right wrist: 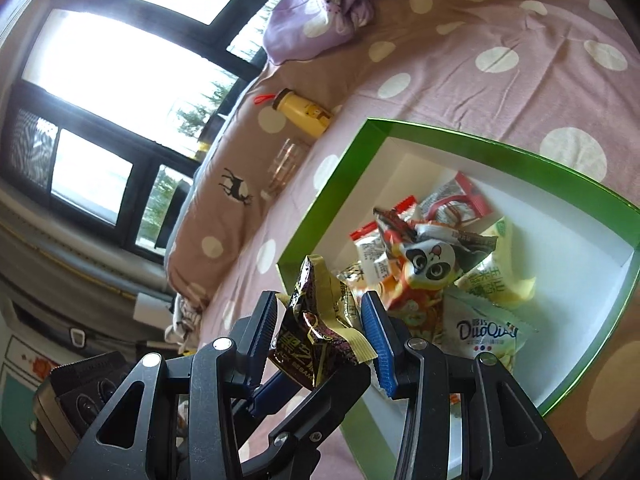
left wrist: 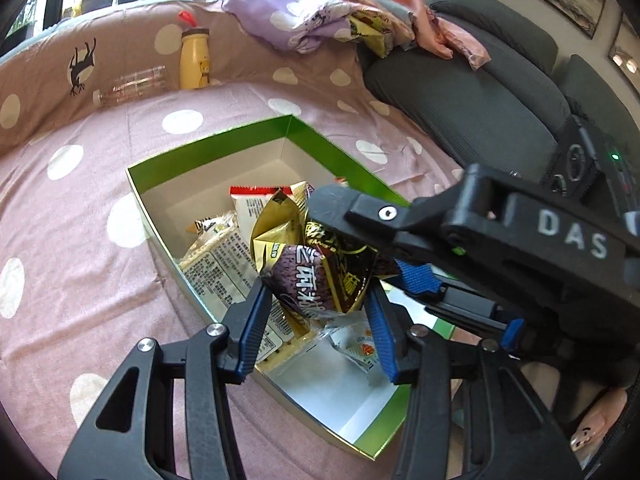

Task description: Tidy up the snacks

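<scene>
A gold and dark purple sesame snack packet hangs over the green-rimmed white box. My left gripper has its blue pads on either side of the packet's lower end, touching it. My right gripper comes in from the right and pinches the packet's top. In the right wrist view my right gripper holds the same packet between its pads over the box's near left corner. Several snack packs lie in the box, among them a panda pack.
The box sits on a pink polka-dot cover. A yellow bottle and a clear bottle lie by the brown bolster behind. Purple cloth and bags are piled by a grey sofa at the right.
</scene>
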{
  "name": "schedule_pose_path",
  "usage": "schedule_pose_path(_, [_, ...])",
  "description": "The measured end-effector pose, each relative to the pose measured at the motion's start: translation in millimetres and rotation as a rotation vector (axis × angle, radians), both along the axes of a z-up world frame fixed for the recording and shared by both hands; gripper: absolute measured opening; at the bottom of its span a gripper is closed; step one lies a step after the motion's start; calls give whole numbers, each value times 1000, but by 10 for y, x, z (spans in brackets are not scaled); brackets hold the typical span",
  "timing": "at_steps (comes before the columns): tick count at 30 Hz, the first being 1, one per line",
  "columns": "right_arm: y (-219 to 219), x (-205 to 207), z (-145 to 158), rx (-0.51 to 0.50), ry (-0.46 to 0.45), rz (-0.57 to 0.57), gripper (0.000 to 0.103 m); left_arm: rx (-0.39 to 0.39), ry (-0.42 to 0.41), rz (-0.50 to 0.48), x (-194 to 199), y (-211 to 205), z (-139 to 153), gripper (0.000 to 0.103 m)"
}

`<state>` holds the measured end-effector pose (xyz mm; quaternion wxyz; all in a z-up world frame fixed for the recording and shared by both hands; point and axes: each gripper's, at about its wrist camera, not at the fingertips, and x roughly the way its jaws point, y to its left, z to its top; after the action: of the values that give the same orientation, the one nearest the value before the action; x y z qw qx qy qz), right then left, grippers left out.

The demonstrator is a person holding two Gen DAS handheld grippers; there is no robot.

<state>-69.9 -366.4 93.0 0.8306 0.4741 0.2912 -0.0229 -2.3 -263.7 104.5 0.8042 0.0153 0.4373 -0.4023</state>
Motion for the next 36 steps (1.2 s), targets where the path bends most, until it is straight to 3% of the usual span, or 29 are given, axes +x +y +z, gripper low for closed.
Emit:
schedule_pose_path(14, [-141, 29, -227, 0, 146, -67, 47, 69, 50, 44, 91, -131, -206, 48])
schedule_pose_path(26, [-157, -4, -208, -26, 171, -93, 47, 74, 54, 52, 74, -119, -194, 51])
schedule_pose_path(30, [-148, -60, -108, -71, 160, -113, 48, 68, 23, 75, 35, -53, -93, 67])
schedule_pose_path(32, [-134, -104, -45, -99, 154, -128, 61, 57, -1, 89, -1, -9, -12, 75])
schedule_pose_path(36, [-123, -211, 88, -142, 133, -157, 70, 45, -43, 101, -69, 81, 148, 90])
